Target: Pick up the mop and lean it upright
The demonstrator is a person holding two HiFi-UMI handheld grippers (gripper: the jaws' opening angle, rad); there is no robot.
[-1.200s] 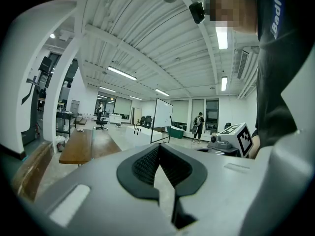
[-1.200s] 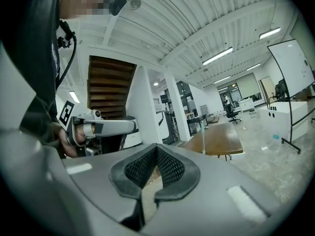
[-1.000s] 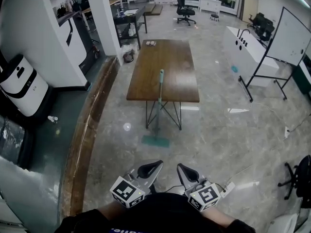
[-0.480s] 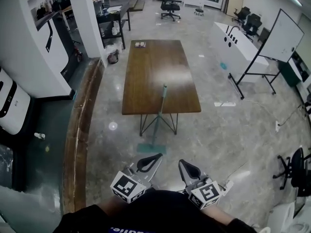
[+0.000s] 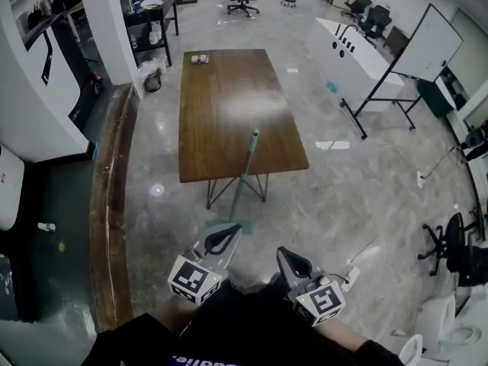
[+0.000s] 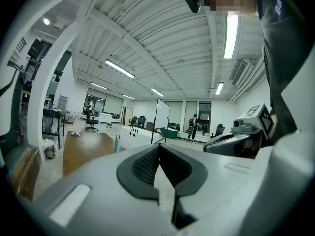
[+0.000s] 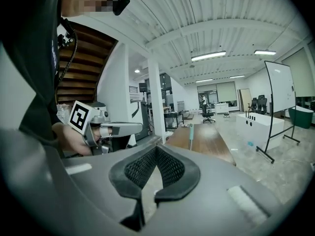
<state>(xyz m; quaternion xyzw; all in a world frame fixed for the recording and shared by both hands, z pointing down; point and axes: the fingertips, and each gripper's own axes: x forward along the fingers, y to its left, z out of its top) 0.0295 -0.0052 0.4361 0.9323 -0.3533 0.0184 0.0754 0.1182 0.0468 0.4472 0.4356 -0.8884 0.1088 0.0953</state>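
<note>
**Head view: mop [image 5: 242,175] propped on the worktop [image 5: 229,90], nothing gripped**

Nearest sit the left tongs [image 5: 223,238] and the right tongs [image 5: 285,256], side by side. Each is pressed closed on nothing (each one's own view shows the pads meeting at the tip). Just ahead of the left tongs the mop head [image 5: 216,226] lies on the floor [image 5: 335,204]. From it the handle [image 5: 244,166] slants up and away from both tongs and leans on the worktop's near edge. By my reading the leaning is done, or nearly. At most a steeper stand is left.
</note>
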